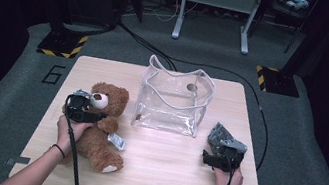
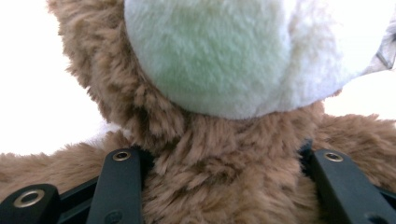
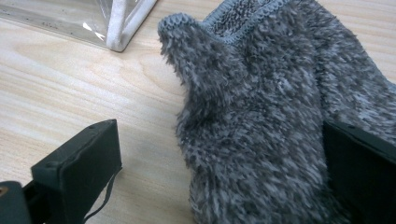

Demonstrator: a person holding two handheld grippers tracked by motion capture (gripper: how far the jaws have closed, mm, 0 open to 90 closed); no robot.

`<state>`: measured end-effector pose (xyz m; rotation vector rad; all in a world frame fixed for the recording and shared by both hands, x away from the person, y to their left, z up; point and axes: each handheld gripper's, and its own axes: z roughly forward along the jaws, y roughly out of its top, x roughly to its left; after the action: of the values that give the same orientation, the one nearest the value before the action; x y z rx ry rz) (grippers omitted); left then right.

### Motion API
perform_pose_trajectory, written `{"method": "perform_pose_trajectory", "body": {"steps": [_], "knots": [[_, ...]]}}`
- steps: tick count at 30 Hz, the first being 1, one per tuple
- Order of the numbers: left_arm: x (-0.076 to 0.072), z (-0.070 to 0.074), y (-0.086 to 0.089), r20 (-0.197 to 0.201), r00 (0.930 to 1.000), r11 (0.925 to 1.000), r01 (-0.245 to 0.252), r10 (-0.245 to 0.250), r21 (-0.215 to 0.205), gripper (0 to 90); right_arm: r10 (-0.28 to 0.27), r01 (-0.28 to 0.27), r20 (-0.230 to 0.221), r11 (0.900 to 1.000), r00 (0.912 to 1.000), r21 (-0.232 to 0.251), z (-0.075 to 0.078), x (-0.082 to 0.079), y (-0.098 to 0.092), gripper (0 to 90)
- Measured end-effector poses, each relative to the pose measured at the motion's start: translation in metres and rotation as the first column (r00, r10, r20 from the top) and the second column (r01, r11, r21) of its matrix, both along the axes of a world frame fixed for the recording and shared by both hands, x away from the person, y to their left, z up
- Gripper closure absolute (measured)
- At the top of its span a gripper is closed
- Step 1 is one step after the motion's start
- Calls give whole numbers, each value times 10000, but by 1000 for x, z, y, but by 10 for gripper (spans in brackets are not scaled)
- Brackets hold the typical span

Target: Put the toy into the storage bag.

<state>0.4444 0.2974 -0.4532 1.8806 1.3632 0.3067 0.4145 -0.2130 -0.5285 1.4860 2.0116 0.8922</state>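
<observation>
left claw (image 2: 224,186) clamps teddy bear (image 1: 104,123) below its head.

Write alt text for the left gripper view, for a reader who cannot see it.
A brown teddy bear fills the frame at close range, its neck squeezed between the left gripper's two black jaws. Its pale cream muzzle sits above, against a bright, washed-out background.

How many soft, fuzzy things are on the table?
2. The brown teddy bear sits at the table's left, its neck between the left gripper's jaws. The grey fuzzy cloth lies at the right, by the right gripper.
</observation>
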Motion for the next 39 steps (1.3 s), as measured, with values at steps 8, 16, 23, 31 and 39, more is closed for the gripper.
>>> {"method": "perform_pose_trajectory", "body": {"steps": [8, 16, 23, 31, 39], "knots": [[-8, 14, 5, 695, 9976, 10000, 61, -60, -17, 500, -49, 49, -13, 10000, 10000, 56, 0, 0, 0, 5], [-14, 22, 14, 1420, 9897, 9996, -142, 174, -239, 508, -56, 56, -24, 10000, 10000, 48, 0, 0, 0, 5], [-18, 29, 20, 1990, 9793, 9988, -304, 374, -384, 511, -66, 66, -22, 10000, 10000, 26, 0, 0, 0, 5], [-20, 42, 25, 2582, 9639, 9968, -504, 649, -622, 514, -52, 52, -34, 10000, 10000, 45, 0, 0, 0, 5], [-17, 58, 28, 3055, 9490, 9961, -610, 777, -637, 516, -45, 45, -30, 10000, 10000, 39, 0, 0, 0, 5]]}}
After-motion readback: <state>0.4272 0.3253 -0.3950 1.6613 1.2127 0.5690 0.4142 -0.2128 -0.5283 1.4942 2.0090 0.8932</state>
